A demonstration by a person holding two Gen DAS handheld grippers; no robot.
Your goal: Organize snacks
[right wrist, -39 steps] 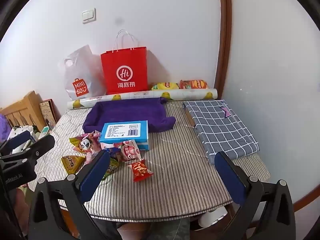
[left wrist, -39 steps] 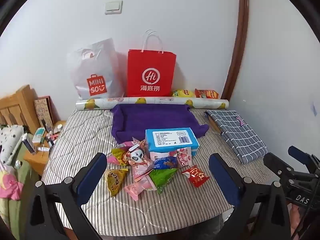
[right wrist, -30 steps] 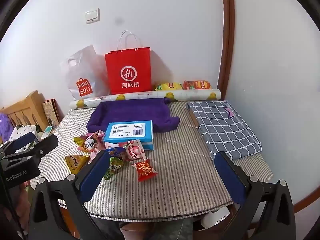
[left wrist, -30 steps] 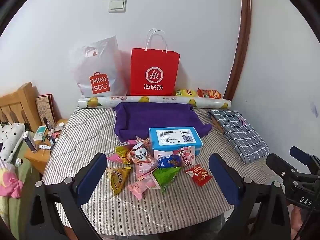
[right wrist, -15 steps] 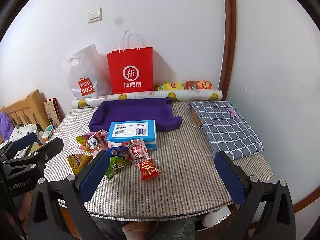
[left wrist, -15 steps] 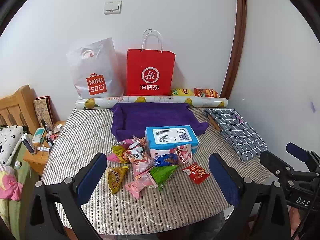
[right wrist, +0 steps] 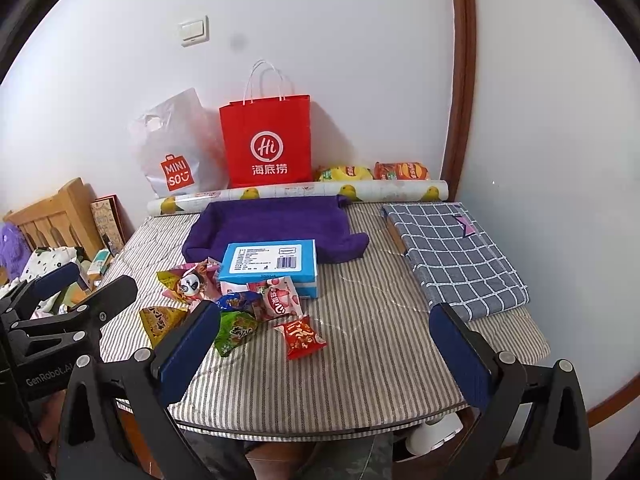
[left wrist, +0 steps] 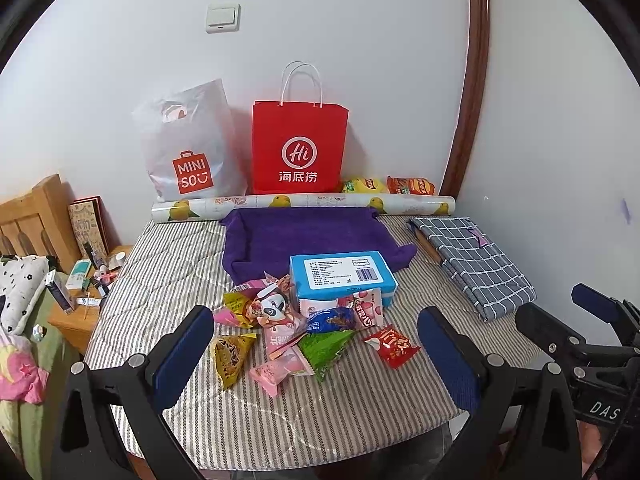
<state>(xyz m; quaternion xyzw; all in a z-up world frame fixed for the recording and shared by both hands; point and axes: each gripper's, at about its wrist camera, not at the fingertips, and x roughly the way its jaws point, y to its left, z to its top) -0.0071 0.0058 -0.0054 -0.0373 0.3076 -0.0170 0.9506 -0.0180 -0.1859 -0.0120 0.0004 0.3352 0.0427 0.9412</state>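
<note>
Several small snack packets (left wrist: 304, 332) lie heaped on the striped table (left wrist: 360, 408), in front of a blue box (left wrist: 340, 276). A red packet (left wrist: 392, 346) lies apart at the heap's right, a green one (left wrist: 324, 350) and a yellow-brown one (left wrist: 228, 356) at its near side. Behind the box sits a purple cloth tray (left wrist: 308, 236). My left gripper (left wrist: 316, 360) hovers open over the table's near edge, nothing between its fingers. My right gripper (right wrist: 324, 356) is open too, to the right of the heap (right wrist: 240, 304), empty.
A red paper bag (left wrist: 298, 148) and a white plastic bag (left wrist: 188, 148) stand against the back wall behind a rolled sheet (left wrist: 304, 204). Two chip bags (left wrist: 388, 186) lie by the roll. A folded checked cloth (left wrist: 472, 260) covers the table's right side. A cluttered nightstand (left wrist: 84, 300) stands left.
Both cameras have drifted a little; the scene shifts slightly in view. Nothing on the table has moved and both grippers stay open and empty.
</note>
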